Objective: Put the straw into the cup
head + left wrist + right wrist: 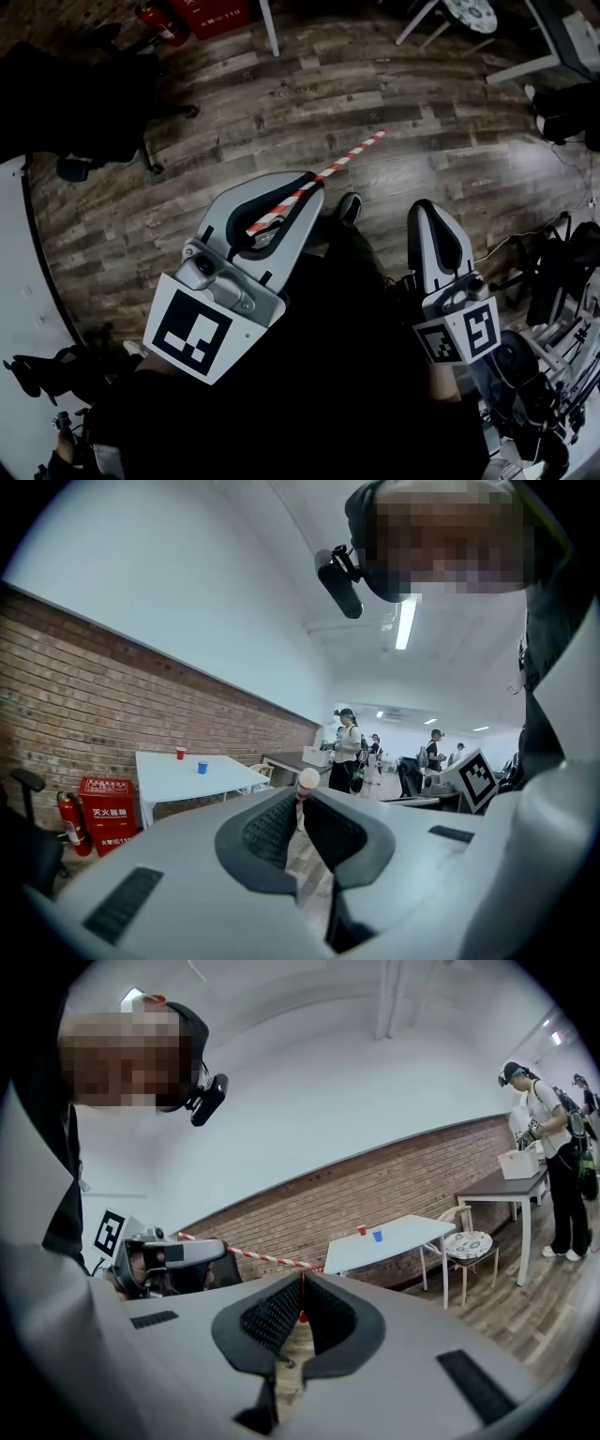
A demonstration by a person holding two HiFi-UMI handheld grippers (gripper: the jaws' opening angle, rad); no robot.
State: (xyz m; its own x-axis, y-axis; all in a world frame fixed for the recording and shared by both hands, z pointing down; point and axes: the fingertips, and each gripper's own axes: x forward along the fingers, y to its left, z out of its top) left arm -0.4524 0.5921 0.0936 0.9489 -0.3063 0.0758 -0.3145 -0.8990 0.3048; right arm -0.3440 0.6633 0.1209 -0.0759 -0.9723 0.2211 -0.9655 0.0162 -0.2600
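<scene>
A red-and-white striped straw (319, 176) is pinched in my left gripper (314, 183), which is shut on it. The straw sticks out past the tips over the wooden floor. In the left gripper view its round end (307, 780) shows just beyond the jaws. A red cup (181, 753) and a blue cup (202, 767) stand on a white table (225, 778) far ahead by the brick wall. My right gripper (424, 206) is shut with nothing in it. From the right gripper view I see the straw (253, 1255), the left gripper (169, 1260) and both cups (362, 1230) (377, 1236).
A black office chair (94, 94) and a fire extinguisher (159, 23) are at the far left on the floor. A red cabinet (110, 813) stands against the brick wall. People (345, 752) stand further back by desks. A chair (466, 1244) sits beside the white table.
</scene>
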